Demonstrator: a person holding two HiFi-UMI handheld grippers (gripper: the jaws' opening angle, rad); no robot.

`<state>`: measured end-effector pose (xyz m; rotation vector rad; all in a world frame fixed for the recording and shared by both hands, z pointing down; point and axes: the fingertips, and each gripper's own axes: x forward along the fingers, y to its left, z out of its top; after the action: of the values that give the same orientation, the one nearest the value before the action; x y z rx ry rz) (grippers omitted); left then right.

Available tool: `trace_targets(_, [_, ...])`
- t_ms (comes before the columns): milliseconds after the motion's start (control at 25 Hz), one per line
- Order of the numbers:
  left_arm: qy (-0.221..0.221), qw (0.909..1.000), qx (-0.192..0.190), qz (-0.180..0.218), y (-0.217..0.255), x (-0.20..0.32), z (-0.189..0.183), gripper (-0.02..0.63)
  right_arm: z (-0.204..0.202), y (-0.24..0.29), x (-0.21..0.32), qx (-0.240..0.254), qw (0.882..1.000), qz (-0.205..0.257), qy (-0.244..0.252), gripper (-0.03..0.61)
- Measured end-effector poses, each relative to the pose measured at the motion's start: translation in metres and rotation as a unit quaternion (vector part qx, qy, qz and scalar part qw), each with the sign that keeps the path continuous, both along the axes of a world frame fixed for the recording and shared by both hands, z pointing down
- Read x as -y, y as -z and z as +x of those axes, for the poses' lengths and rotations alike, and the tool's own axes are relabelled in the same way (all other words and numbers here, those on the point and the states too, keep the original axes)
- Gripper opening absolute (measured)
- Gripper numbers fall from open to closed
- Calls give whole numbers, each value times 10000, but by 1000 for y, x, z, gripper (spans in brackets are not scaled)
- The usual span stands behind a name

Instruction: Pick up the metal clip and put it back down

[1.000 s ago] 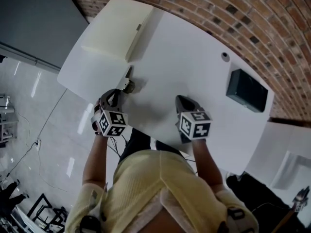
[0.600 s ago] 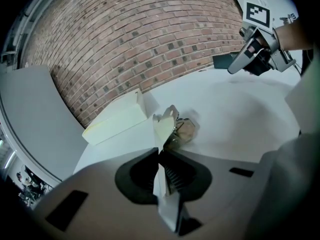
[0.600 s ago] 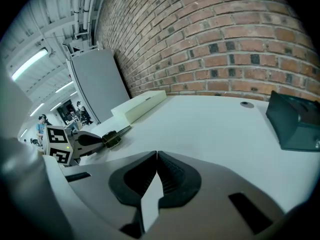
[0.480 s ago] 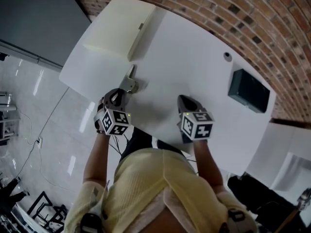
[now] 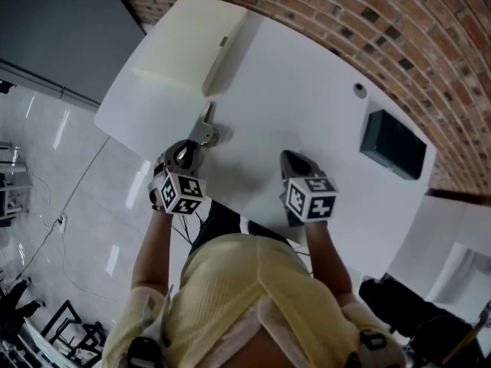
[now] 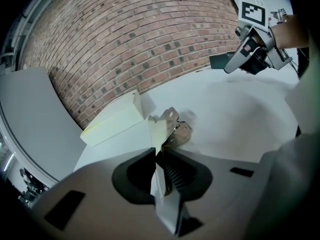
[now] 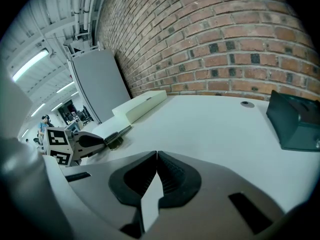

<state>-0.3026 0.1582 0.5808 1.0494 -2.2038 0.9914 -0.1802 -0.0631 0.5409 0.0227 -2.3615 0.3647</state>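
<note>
The metal clip (image 5: 205, 131) lies on the white table (image 5: 291, 90) near its left edge, with one lever pointing away from me. My left gripper (image 5: 194, 143) sits right behind it with the jaws a little apart. In the left gripper view the clip (image 6: 173, 128) rests at the very tips of the left gripper (image 6: 159, 145), and the pads do not press on it. My right gripper (image 5: 285, 156) hovers over the table's near side, shut and empty, well to the right of the clip. In the right gripper view its jaws (image 7: 156, 156) meet, and the clip (image 7: 116, 137) shows far left.
A flat cream box (image 5: 188, 48) lies at the table's far left corner, just beyond the clip. A dark box (image 5: 391, 142) stands at the right end, with a small round cap (image 5: 355, 90) near the brick wall. The table edge runs close to the left gripper.
The clip has come down flat onto the table and sits a little farther from me. The left gripper's jaws have parted slightly. The right gripper has stayed put.
</note>
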Motion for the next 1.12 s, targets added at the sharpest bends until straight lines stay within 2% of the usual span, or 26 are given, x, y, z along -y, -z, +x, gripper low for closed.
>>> trace_targets(320, [-50,10000,-74,6,-3,-2,8,69,3,1,1,44,10000,-4,15,5])
trace_targets(600, [41,9999,-70,88,7,-6,12,71,9,7,2,97,10000,-3,-4,5])
trace_targets(1120, [432,9958,-107,800,46,-1,11,71,16,24,5,355,9993,-15,-147,5])
